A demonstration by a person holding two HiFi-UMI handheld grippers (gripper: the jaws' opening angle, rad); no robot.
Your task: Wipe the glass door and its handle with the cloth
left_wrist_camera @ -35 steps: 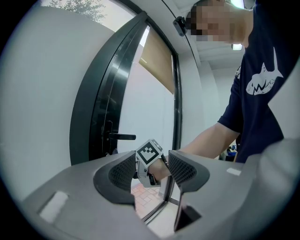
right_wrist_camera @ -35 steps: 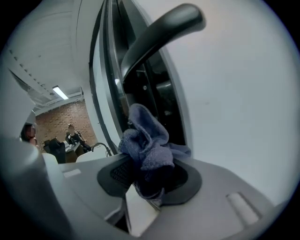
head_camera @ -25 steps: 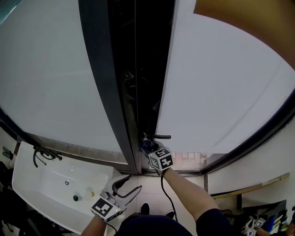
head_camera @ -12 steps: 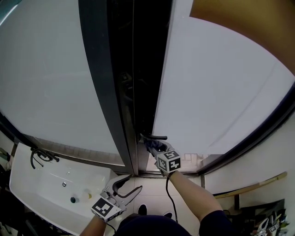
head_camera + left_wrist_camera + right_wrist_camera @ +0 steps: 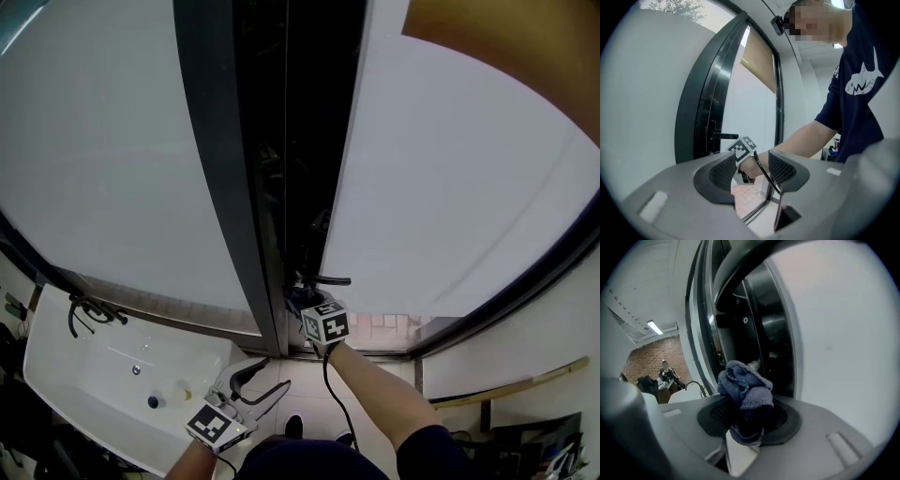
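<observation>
One blue cloth [image 5: 743, 390] is sitting bunched in the right gripper [image 5: 749, 417], whose jaws are pinching its lower part while the loose wad is standing up above them. The wad is lying just below the root of the black handle [image 5: 330, 279], close against the dark door edge; whether it is touching the metal there cannot be told. The handle is sticking out sideways over the pale glass of the door [image 5: 450, 206], which is spreading above and to the right of it. Just left of the handle a dark frame [image 5: 220, 206] is running upright, with another pale pane beyond it. The left gripper [image 5: 258, 378] is hanging well below and left of the handle, jaws spread and holding nothing; through their gap the right gripper's marker cube [image 5: 743, 147] and the person's forearm [image 5: 806, 138] are showing. A white sink [image 5: 94, 375] with a dark tap [image 5: 89, 314] is lying far down to the handle's left.
</observation>
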